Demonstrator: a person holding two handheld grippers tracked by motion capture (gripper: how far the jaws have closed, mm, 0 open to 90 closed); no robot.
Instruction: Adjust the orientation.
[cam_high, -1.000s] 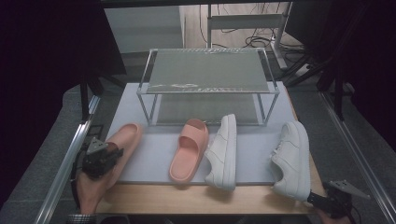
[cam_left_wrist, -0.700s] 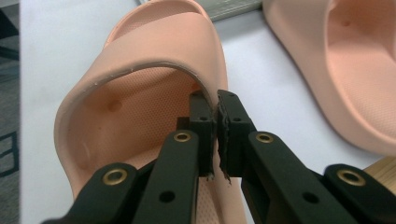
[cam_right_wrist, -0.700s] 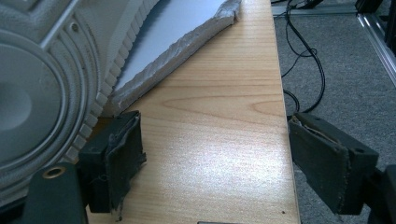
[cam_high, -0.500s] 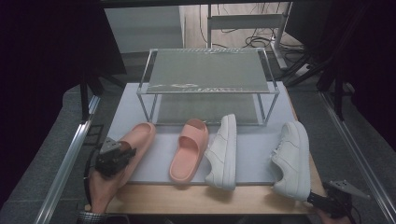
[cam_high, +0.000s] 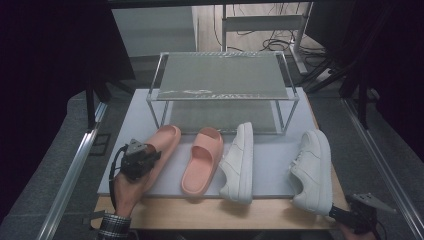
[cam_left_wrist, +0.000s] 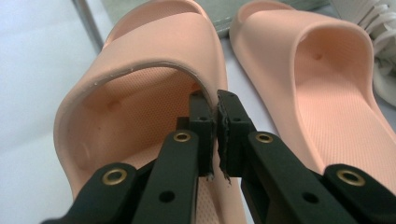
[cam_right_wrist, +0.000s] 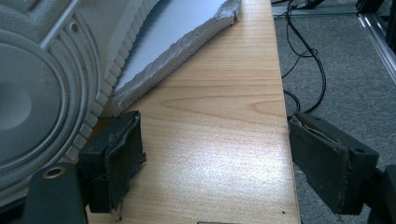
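I have my left gripper (cam_left_wrist: 217, 126) pinching the strap of the pink slipper (cam_high: 159, 150) on the grey mat (cam_high: 270, 165), next to its twin (cam_high: 202, 160), so I can slide it, while my right gripper (cam_right_wrist: 215, 158) waits spread wide.

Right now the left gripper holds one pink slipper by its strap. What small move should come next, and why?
Probably lift the held slipper a little and carry it toward the rack. The left gripper is shut on the slipper's strap, the slipper lies beside its twin, and both rack shelves look free. The right gripper waits open.
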